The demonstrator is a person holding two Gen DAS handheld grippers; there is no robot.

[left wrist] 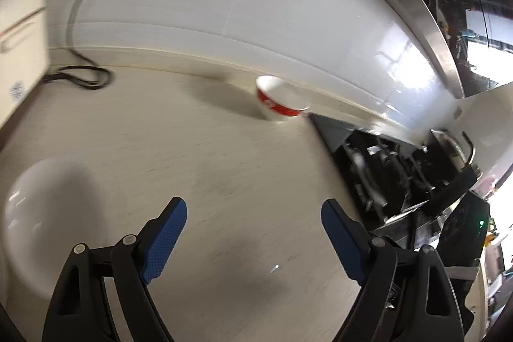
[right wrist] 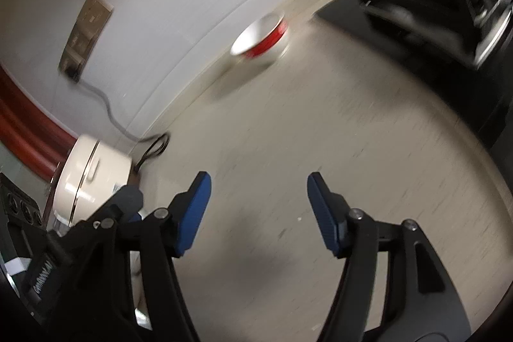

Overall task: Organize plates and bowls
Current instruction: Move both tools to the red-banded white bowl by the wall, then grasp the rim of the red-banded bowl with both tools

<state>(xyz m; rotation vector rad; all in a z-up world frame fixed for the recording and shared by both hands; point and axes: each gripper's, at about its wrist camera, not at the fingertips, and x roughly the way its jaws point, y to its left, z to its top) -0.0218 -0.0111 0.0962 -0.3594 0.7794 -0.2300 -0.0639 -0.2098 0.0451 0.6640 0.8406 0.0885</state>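
Both grippers hang over the pale, wood-grained worktop (left wrist: 224, 165) with nothing between their blue pads. The left gripper (left wrist: 253, 221) stands wide apart, the right gripper (right wrist: 258, 197) somewhat less so. A white ceramic bowl with a red band (left wrist: 282, 100) sits at the worktop's back edge, against the white wall, just beside the black gas stove (left wrist: 400, 169). A white round plate (left wrist: 41, 220) lies near the left gripper.

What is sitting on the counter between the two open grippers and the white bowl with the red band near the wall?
Nothing visible. In both wrist views only bare pale countertop lies between the left gripper, the right gripper and the white bowl with the red band. A white dish sits off to the side, clear of the path.
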